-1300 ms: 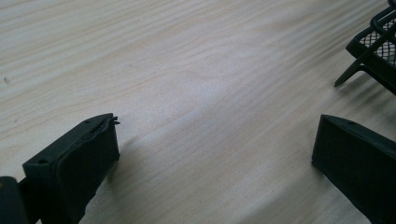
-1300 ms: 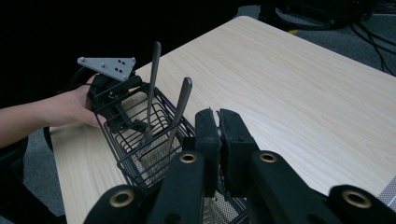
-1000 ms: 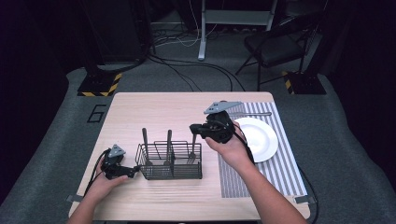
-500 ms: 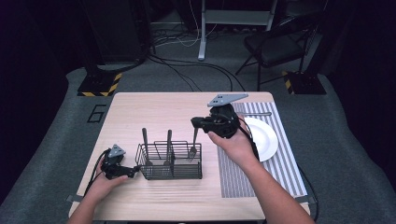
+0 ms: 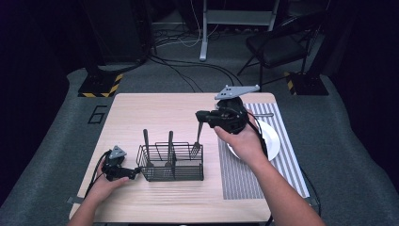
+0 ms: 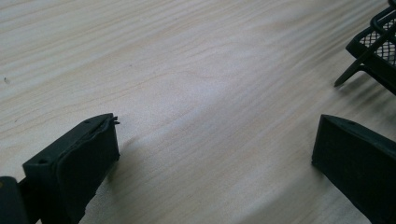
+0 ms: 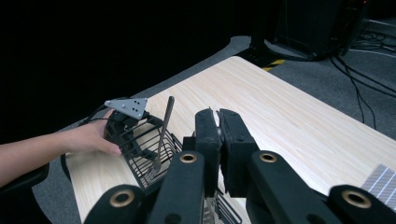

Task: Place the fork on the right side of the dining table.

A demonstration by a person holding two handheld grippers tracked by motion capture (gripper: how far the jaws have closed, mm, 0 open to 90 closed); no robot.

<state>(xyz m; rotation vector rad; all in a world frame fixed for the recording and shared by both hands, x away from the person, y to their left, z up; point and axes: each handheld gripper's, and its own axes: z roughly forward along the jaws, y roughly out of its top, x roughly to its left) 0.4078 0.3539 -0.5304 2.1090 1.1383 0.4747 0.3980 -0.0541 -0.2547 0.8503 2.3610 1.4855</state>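
now right tool (image 5: 201,116) has lifted fork (image 5: 197,139) higher

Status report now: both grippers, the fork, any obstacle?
Right gripper shut on fork, tines down over wire basket. Left gripper open, beside basket. Nothing in the way.

Bare wood across the upper left of the table (image 5: 155,110) in the high view, open to any pass; blocked at lower centre by the wire caddy (image 5: 171,162), with two upright handles (image 5: 146,141) rising above its rim and a fork (image 5: 197,139) hanging over its right end from the clamped right gripper (image 5: 203,115). Tight at lower left, where the left gripper (image 5: 134,173) rests just beside the caddy wall, jaws apart; narrow strip of wood along the bottom edge; right side taken by the striped mat (image 5: 282,155) and white plate (image 5: 272,136).
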